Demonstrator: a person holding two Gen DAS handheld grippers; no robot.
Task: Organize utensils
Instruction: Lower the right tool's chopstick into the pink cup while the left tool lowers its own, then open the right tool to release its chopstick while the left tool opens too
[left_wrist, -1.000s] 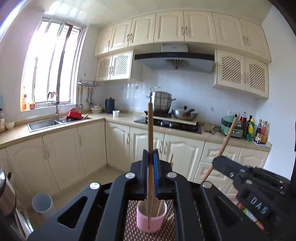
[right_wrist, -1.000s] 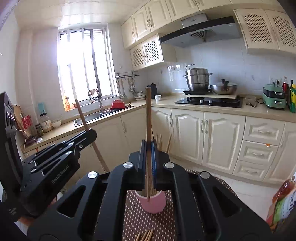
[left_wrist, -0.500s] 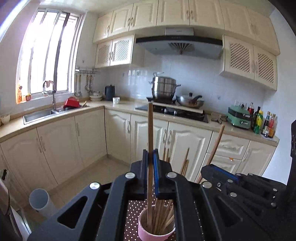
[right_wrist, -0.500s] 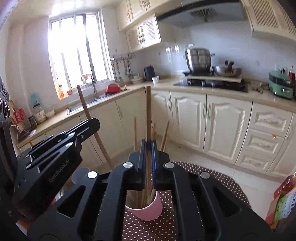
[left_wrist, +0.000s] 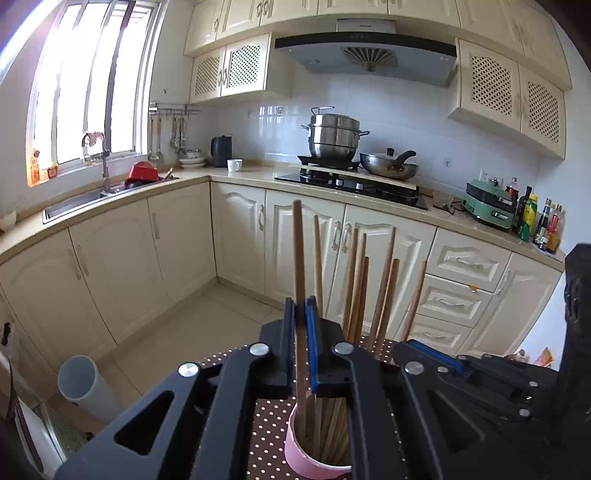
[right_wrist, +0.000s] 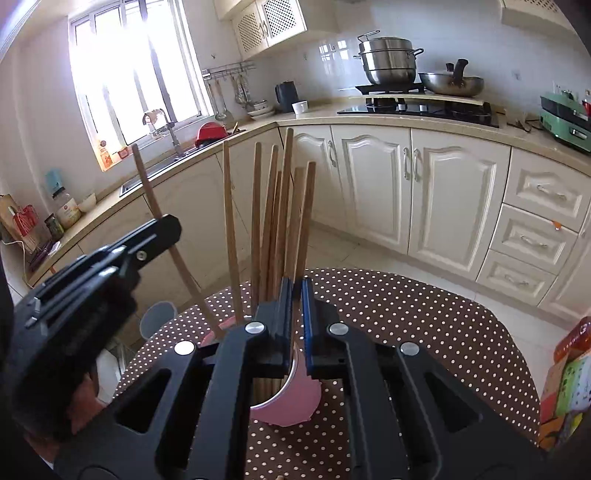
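Lowered: left gripper (left_wrist: 300, 325) clamps 1 chopstick (left_wrist: 299, 266) into pink cup (left_wrist: 295, 448); right gripper (right_wrist: 294, 295) slightly parted, empty.

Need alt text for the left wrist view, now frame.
The left gripper is shut on a long wooden chopstick, its lower end inside a pink cylindrical cup already holding more wooden chopsticks. The cup stands on a brown polka-dot tablecloth; the right gripper sits close beside, cream kitchen cabinets behind.
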